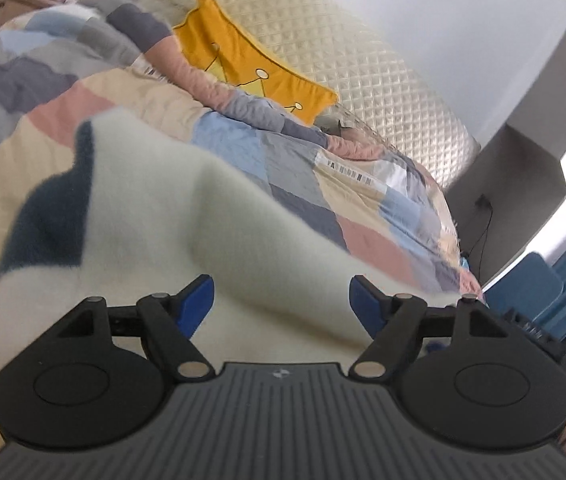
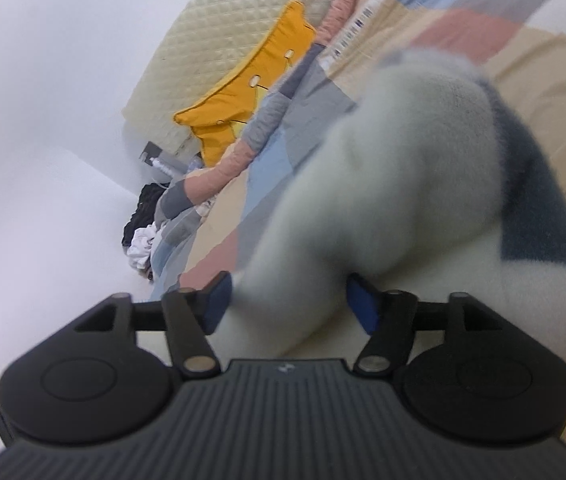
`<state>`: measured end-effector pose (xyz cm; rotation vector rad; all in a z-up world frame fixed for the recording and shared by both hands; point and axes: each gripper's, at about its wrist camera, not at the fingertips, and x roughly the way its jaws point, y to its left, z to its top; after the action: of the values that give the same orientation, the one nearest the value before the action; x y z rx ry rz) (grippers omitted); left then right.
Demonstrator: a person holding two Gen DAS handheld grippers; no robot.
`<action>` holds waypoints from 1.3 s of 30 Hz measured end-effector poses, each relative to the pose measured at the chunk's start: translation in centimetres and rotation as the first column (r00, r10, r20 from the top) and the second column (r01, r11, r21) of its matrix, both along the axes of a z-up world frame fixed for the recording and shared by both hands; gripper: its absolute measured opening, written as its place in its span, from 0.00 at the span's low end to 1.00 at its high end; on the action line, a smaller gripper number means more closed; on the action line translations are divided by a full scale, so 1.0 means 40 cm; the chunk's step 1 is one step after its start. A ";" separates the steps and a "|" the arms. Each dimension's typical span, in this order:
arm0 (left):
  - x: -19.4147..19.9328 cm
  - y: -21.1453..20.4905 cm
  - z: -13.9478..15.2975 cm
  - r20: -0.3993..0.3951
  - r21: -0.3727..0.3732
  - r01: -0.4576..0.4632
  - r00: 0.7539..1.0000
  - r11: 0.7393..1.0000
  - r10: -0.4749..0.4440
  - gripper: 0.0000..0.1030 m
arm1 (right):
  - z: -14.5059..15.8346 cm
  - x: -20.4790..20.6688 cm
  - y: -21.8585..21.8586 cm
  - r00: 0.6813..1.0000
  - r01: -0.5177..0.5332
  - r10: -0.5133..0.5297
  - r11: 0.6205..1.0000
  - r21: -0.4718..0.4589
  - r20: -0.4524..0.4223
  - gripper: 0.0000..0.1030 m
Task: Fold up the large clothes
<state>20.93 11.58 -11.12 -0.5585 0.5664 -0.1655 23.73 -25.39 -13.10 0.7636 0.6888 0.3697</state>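
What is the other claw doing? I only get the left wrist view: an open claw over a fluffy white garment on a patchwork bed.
Observer: The right claw is open too, and a bunched fold of the white garment sits between its blue pads.
Operator: So is it squeezing that fold?
Observer: It seems not. The fabric brushes one pad, while the other looks clear of it, though the picture is blurred there.
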 end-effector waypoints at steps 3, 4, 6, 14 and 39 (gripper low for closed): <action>0.001 -0.025 0.002 -0.008 0.057 0.008 1.000 0.998 -0.008 0.76 | 0.042 -0.029 -0.002 0.997 0.027 -0.019 0.993 -0.115 0.073 0.70; 0.004 -0.033 0.001 -0.029 0.089 0.002 1.000 0.996 0.000 0.76 | 0.050 -0.033 -0.002 0.996 0.032 -0.020 0.988 -0.151 0.084 0.70; 0.012 -0.038 -0.003 -0.060 0.153 -0.023 0.998 0.988 0.032 0.76 | 0.056 -0.038 -0.003 0.996 0.037 -0.020 0.981 -0.191 0.089 0.70; 0.089 -0.056 -0.010 -0.079 0.316 -0.022 0.996 0.949 0.050 0.76 | 0.050 0.022 0.055 0.996 0.018 0.019 0.922 -0.388 0.091 0.69; 0.163 -0.076 -0.068 -0.108 0.357 -0.024 0.992 0.934 0.067 0.76 | -0.041 0.107 0.118 0.992 -0.020 0.089 0.799 -0.601 0.086 0.62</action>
<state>27.45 8.55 -13.84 -0.2292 0.6804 0.0167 28.03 -20.67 -14.74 0.1120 0.6725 0.2197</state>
